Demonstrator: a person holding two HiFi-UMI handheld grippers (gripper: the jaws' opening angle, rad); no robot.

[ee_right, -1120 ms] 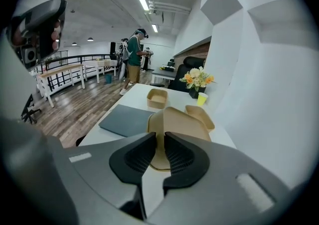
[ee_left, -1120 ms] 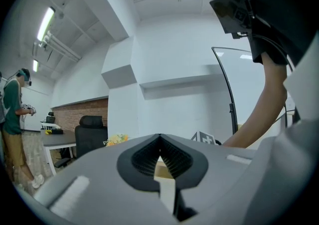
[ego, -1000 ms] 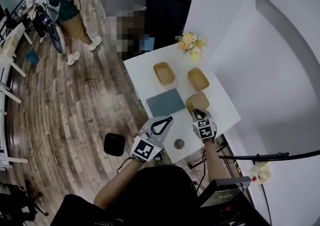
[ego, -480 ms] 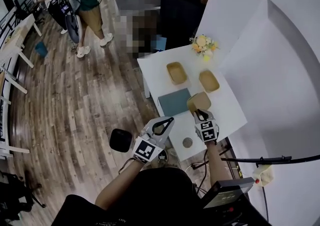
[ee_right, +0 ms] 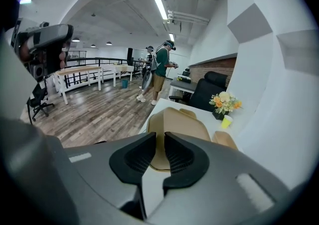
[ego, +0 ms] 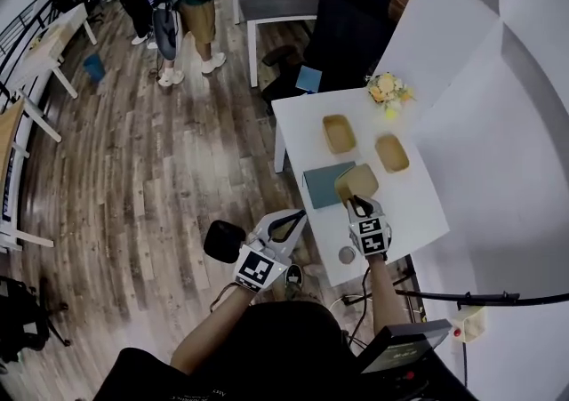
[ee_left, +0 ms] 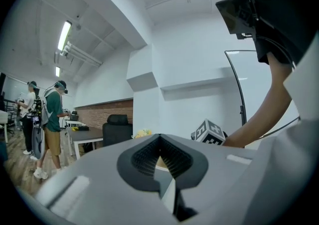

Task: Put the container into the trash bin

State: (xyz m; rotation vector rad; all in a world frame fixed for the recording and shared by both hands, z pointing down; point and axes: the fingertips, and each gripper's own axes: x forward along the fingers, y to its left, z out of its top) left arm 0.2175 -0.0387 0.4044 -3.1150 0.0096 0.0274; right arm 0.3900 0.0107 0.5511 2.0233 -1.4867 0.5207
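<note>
Wood-plank floor surrounds white table; right tongs grip tan container, left tongs clenched empty.

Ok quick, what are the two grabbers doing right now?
Left gripper: shut, holding nothing.
Right gripper: shut on the rim of the brown container.
</note>
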